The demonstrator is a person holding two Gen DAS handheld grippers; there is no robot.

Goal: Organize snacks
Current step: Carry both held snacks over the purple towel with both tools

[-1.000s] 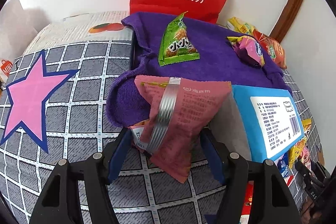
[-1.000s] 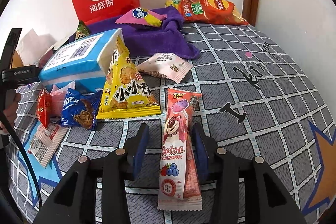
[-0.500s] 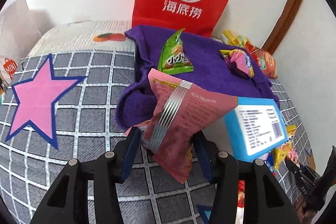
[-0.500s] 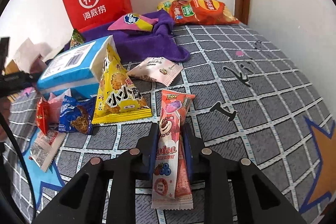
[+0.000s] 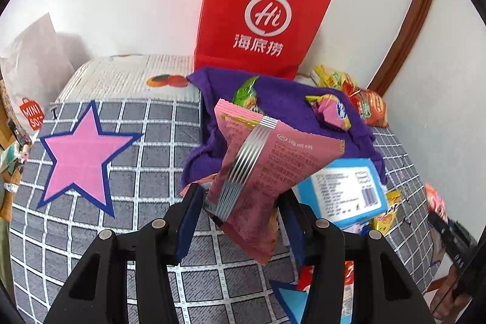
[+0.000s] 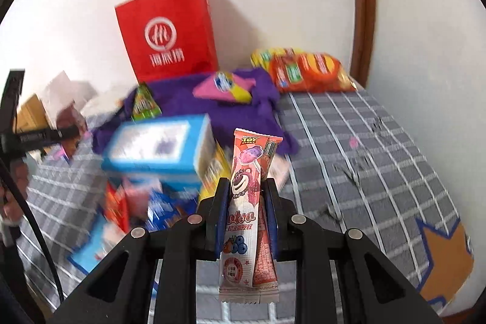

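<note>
Left view: left gripper (image 5: 241,207) clamped on pink snack pouch (image 5: 264,169), held above the checked bedspread (image 5: 127,141); pouch hides most of green packet (image 5: 246,93) on purple towel (image 5: 282,99). Pouch long axis tilted, top far-left.

Right view: left clutter motion-blurred, unreadable. Right gripper (image 6: 246,207) clenched on strawberry candy stick (image 6: 247,211), long axis near-to-far, top pointing far.

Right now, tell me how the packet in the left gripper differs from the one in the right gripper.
The pink pouch is broad and puffy; the Lotso stick pack is long and narrow.
The pink pouch shows a plain printed back with a silver seam; the Lotso stick pack shows a cartoon bear and berries.
The pink pouch sits tilted in the left gripper; the Lotso stick pack stands nearly upright in the right gripper.
Both are pinkish, sealed and clamped, clear of the blanket.
</note>
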